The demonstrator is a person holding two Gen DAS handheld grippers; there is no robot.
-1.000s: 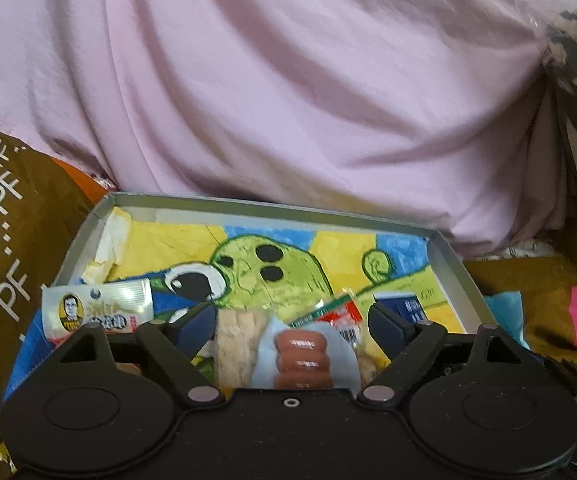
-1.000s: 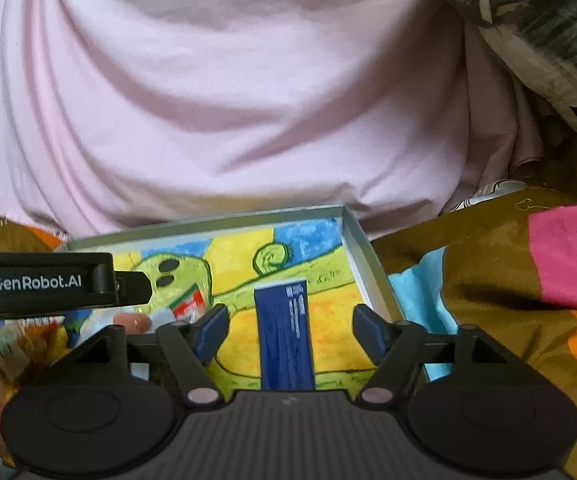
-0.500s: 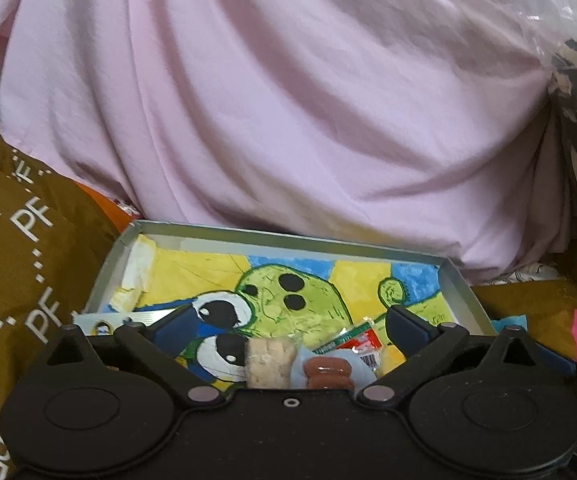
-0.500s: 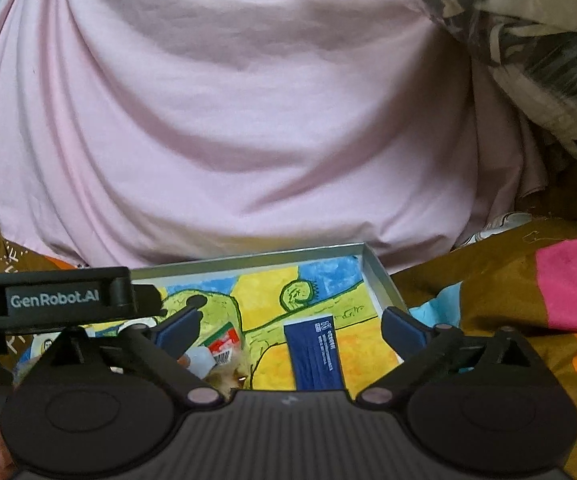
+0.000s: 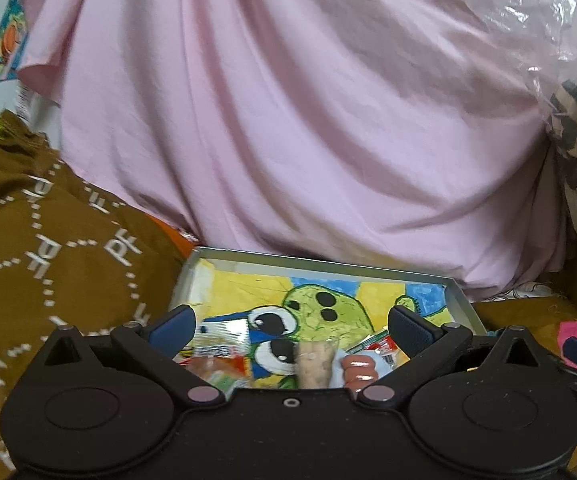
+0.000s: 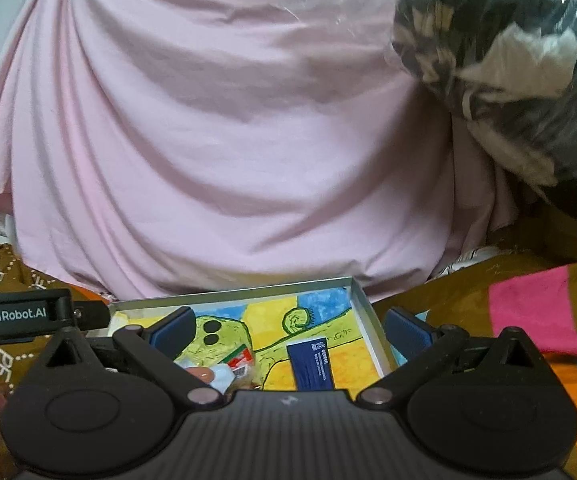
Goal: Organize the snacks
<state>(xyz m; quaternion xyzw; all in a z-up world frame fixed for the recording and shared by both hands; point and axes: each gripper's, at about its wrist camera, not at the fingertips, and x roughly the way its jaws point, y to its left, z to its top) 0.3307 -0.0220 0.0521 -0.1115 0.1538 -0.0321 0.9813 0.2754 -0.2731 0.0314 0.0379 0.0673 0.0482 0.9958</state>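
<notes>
A shallow grey cardboard box lid lined with a bright cartoon drawing [image 5: 330, 270] lies on a brown patterned blanket [image 5: 48, 248], holding the snacks: a beige wafer bar [image 5: 314, 362] and a clear-wrapped sausage pack [image 5: 362, 368] at its near edge, and a dark blue flat packet [image 6: 312, 364] towards the right. The risk, as I judge it: the soft bedding could tip the lid if a gripper presses its rim, spilling the snacks. The left gripper [image 5: 290, 322] and right gripper [image 6: 288, 326] hover side by side over the near edge (pointing slightly downward). Both jaws have just been opening; they stand wide apart, gripping nothing.
</notes>
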